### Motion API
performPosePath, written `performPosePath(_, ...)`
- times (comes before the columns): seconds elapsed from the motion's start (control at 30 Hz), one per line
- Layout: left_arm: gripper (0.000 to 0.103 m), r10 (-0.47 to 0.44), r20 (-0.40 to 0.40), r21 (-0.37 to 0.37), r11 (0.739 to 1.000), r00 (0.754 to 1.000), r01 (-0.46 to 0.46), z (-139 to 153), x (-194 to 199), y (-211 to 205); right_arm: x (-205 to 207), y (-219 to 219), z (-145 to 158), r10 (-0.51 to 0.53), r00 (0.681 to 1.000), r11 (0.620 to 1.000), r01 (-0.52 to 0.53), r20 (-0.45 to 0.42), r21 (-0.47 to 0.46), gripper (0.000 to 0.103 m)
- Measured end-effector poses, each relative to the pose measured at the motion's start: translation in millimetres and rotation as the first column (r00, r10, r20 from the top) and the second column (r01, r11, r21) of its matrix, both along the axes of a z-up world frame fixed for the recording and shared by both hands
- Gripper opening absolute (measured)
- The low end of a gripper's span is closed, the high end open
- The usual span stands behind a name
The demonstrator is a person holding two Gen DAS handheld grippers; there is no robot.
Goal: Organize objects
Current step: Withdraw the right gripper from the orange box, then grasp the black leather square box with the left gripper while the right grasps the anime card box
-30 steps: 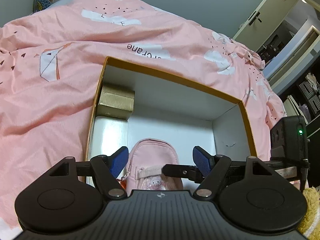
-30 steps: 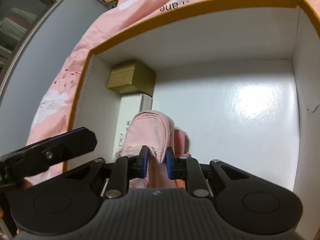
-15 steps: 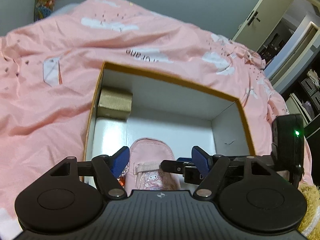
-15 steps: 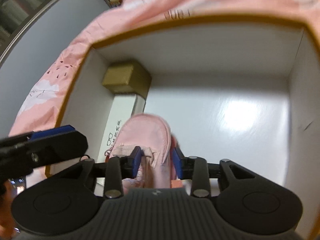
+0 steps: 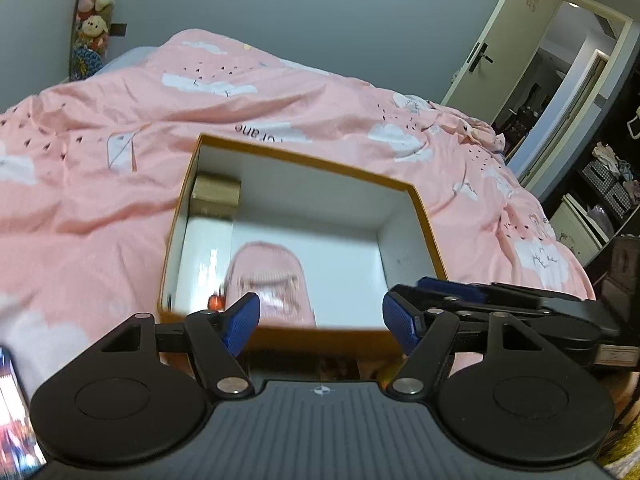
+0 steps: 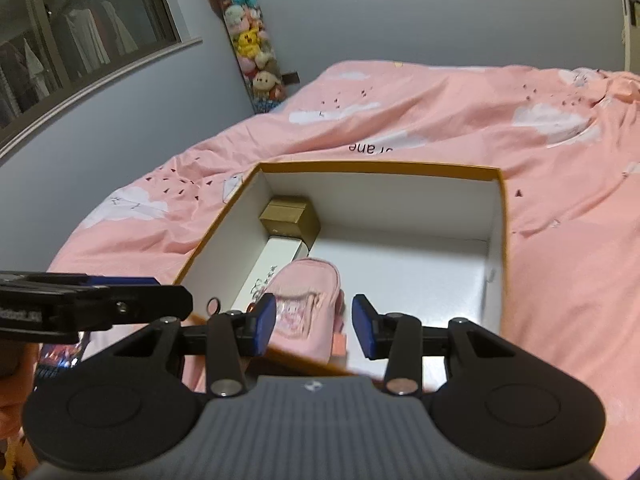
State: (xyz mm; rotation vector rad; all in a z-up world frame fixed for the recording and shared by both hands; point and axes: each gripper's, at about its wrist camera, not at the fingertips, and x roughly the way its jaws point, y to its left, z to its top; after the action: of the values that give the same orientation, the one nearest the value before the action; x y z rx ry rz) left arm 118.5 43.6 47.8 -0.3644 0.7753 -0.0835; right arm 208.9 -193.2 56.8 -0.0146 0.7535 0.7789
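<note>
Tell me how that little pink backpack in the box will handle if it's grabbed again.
The pink backpack looks like soft fabric, so it would probably sag and fold in a grip rather than hold shape. Lying flat on the floor of the box, it seems unlikely to roll. It's probably light, though its contents aren't visible.

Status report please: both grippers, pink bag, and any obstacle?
Left gripper open, empty. Right gripper open, empty. Pink bag lies in box, beside white carton. No obstacle seen.
</note>
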Motion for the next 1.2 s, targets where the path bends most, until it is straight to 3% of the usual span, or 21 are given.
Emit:
performPosePath(0.13, 0.081, 0.011, -0.032, -0.028, 1.000, 0.999, -0.012, -16, -18, -1, -28, -22, -3, 0.001, 1.000, 0.999, -0.002, 0.014, 0.032, 0.047)
performPosePath(0.23, 0.081, 0.026, -0.073, -0.034, 0.999, 0.997, -0.029, -36, -23, -2, -40, -30, -15, -0.010, 1.000, 1.000, 0.010, -0.005, -0.009, 0.047)
performPosePath(0.37, 0.082, 0.038, -0.151, -0.016, 0.999, 0.988, -0.041, -67, -17, -5, -36, -31, -43, -0.037, 0.994, 0.997, 0.029, -0.100, -0.077, 0.046)
performPosePath(0.5, 0.087, 0.030, -0.175, 0.033, 0.999, 0.984, -0.024, -88, -5, -16, -29, -29, -65, -0.067, 0.985, 0.994, 0.051, -0.161, -0.100, 0.046)
performPosePath(0.8, 0.094, 0.054, -0.221, 0.128, 0.991, 0.974, -0.026, -110, 18, -40, -19, -29, -81, -0.115, 0.972, 0.988, 0.091, -0.204, -0.122, 0.048)
performPosePath(1.2, 0.094, 0.083, -0.282, 0.148, 0.988, 0.956, -0.042, -132, 32, -40, -10, -23, -97, -0.106, 0.968, 0.988, 0.076, -0.228, -0.134, 0.052)
